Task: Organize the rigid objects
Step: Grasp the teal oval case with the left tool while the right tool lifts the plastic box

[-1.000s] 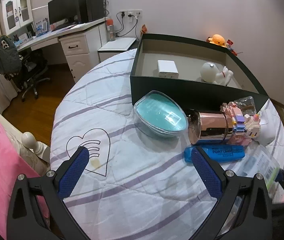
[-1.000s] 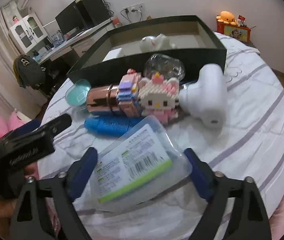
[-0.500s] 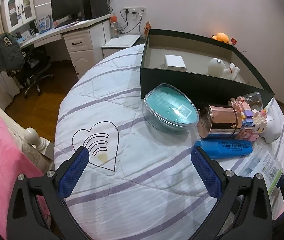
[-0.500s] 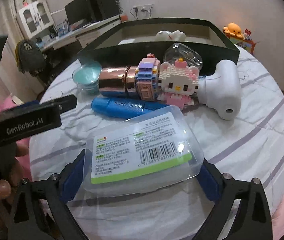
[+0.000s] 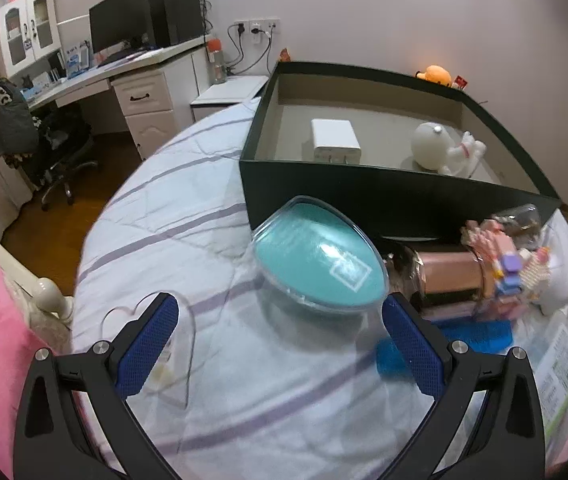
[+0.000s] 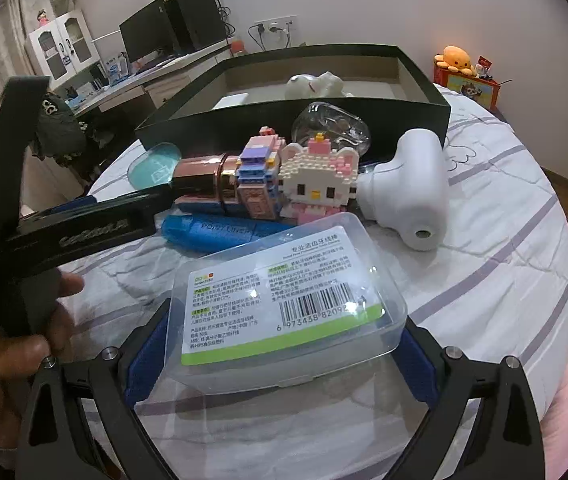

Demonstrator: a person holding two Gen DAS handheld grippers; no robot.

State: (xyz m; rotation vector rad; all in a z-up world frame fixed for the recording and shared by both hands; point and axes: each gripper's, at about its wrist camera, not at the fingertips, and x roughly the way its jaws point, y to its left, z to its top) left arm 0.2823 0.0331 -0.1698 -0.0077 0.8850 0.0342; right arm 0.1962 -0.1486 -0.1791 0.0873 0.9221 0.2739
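Clear plastic box [image 6: 284, 304] sits between the right gripper [image 6: 280, 344]'s blue pads, its long axis crossways from nine to three o'clock.

Label side up, lying on the striped bedsheet [image 6: 483, 280]; jaws spread wide, and whether the pads touch its ends I can't quite tell. At twelve o'clock lie a blue marker [image 6: 220, 232], a rose-gold cylinder [image 6: 204, 172], a brick-built cat figure [image 6: 315, 184] and a smooth white massager [image 6: 407, 192], before the dark open box [image 6: 363, 116]. The left gripper [image 5: 280, 340] gapes wide and empty; a teal oval case [image 5: 315, 264] at its twelve o'clock looks motion-blurred.
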